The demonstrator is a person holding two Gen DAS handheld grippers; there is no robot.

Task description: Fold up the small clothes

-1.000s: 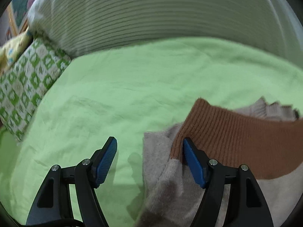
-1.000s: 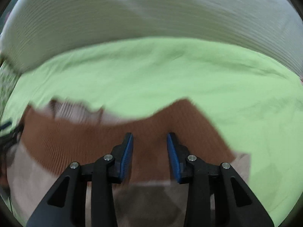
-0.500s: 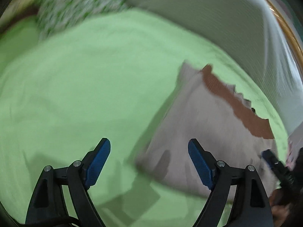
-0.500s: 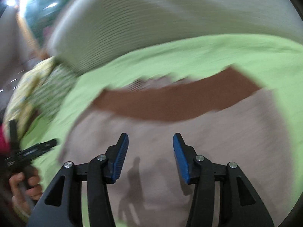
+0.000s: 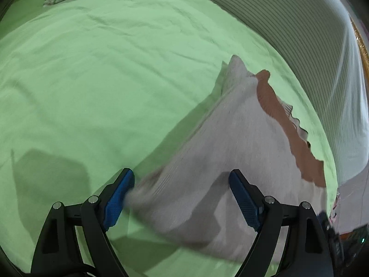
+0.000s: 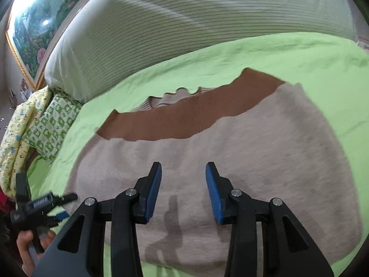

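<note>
A beige knitted sweater [image 6: 230, 161] lies on a bed covered with a light green sheet [image 5: 103, 69]. A brown ribbed band [image 6: 184, 115] now runs across its far edge, with a scalloped strip of paler knit peeking out beyond it. A second ago the brown band sat close up between both sets of jaws, as though being carried over; now it rests flat on the far side and the beige body fills the near part of each view. This suggests one fold has just been laid down and let go.

The right gripper [image 6: 183, 191] hovers over the middle of the beige cloth, its blue-padded jaws apart and holding nothing; its shadow falls on the knit below. The left gripper [image 5: 178, 200] has swung round to the sweater's left side. Its jaws are wide apart, straddling the near left corner of the garment; the left pad looks just beside or touching the blurred cloth edge, though I cannot tell which.

A striped white headboard cushion [image 6: 207, 23] stands behind the bed, and a green patterned pillow [image 6: 53, 127] lies at the left.

The next step is likely a sideways fold, starting from that left corner.
</note>
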